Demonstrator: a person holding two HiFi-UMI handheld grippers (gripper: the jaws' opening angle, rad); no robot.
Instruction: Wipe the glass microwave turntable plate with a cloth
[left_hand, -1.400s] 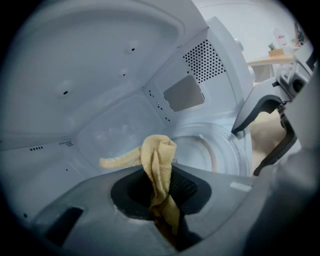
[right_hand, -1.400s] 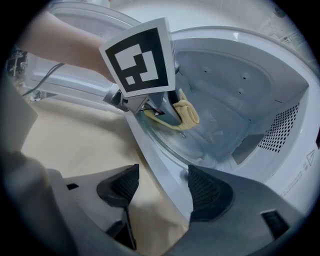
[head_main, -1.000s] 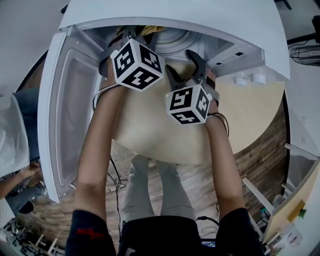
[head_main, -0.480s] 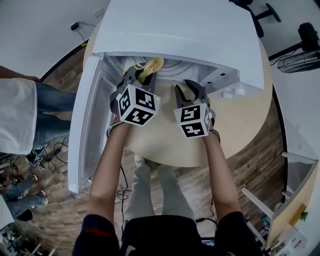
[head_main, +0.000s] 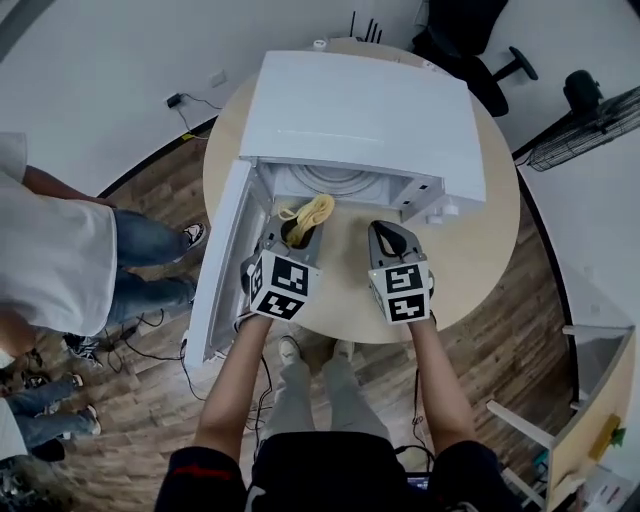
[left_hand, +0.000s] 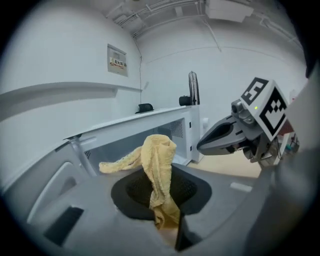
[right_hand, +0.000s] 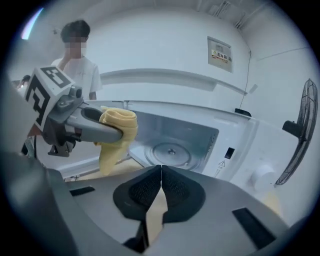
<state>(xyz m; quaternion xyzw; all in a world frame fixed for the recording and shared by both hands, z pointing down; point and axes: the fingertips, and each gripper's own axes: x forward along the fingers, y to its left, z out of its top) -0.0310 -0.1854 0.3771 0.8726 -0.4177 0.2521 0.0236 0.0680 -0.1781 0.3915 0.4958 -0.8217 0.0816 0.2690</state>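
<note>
Centre frame: our left gripper (head_main: 288, 234) clamps the yellow cloth (head_main: 308, 212), ready for wiping; the glass turntable plate (right_hand: 171, 150) lies inside the open microwave (head_main: 360, 110). Our right gripper (head_main: 388, 236) has just been closing, nothing between its jaws, seemingly spare.

On round desk (head_main: 480, 250) stood microwave (head_main: 360, 110), door (head_main: 225, 270) swung open at left. Inside, on cavity floor, lay plate (right_hand: 170, 150). Before opening, left tool (head_main: 290, 238) held cloth (head_main: 308, 215) above desk. Left of desk stood person (head_main: 50, 250); fan (head_main: 585, 115) at right rear.
</note>
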